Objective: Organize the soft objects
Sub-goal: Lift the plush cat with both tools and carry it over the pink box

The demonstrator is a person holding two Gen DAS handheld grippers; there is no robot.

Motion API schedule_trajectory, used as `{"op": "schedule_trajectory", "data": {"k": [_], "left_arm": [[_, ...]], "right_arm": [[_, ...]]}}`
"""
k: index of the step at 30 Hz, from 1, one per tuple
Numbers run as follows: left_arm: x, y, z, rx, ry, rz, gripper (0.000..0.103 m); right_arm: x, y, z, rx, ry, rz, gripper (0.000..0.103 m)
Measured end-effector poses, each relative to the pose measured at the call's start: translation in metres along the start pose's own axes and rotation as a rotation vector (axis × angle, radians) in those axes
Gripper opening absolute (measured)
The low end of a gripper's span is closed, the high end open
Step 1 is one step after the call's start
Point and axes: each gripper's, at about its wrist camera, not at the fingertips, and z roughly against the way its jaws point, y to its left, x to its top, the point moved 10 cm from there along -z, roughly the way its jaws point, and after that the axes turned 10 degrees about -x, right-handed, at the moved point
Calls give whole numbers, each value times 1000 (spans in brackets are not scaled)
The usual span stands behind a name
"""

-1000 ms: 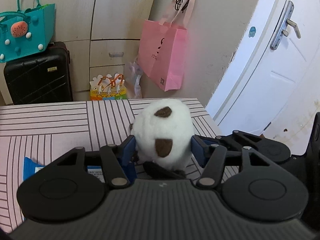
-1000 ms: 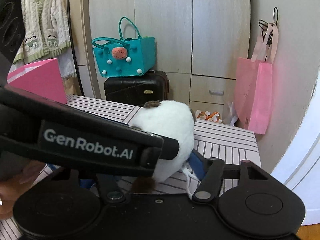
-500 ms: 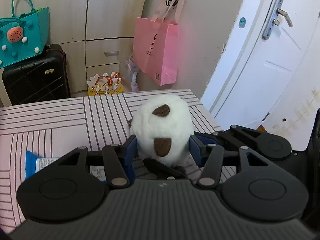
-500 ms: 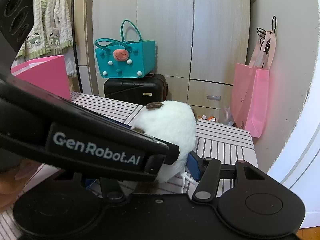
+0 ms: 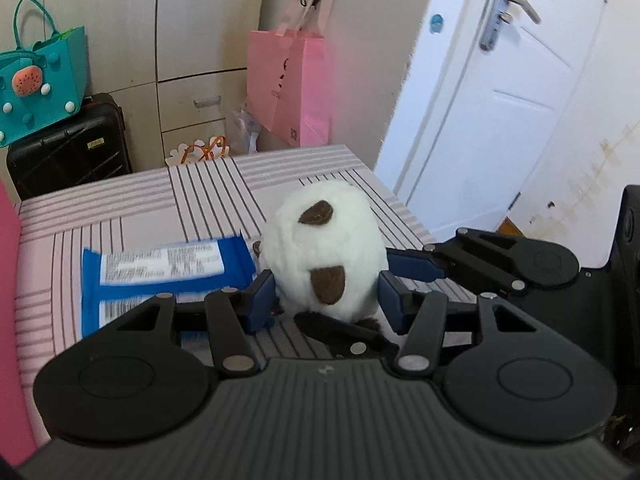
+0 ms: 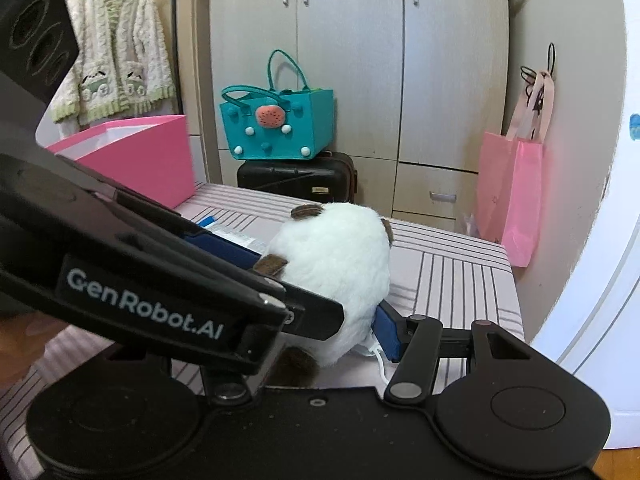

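The striped table (image 5: 132, 200) filled the lower part of both views, its far edge facing a wardrobe and its right edge running close to a white door (image 5: 500, 112). Above its right part sat the plush toy (image 5: 326, 256), a round white fluffy ball with brown felt patches, a white cord trailing under it in the right wrist view. The left gripper (image 5: 328, 296) pinched the toy between its blue pads (image 5: 264, 296), pressed into the fur on both sides. The right gripper (image 6: 356, 320) had one blue pad against the toy's right side; its other finger was hidden behind the left tool, so I could not tell its grip. Left of the toy lay a blue-and-white packet (image 5: 168, 268), print too blurred to read. A pink box (image 6: 132, 156) stood at the table's far left corner. The left tool's arm read "GenRobot.AI" (image 6: 144, 308).
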Motion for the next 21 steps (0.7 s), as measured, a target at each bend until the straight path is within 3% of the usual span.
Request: {"op": "schedule_trajectory", "data": {"k": [7,14,21], "left_arm": [[-24,-11,35,-39,-29,-1,53],[-52,-20,67,-15,-47,-29,52],[-74,-14,105,-4,-57,-22,53]], "right_arm": [[-11,18,35,3,-38,-36,62],[-23,42,60,27,-35,-39,62],[-29,73,80,113,-23,-96,62]]}}
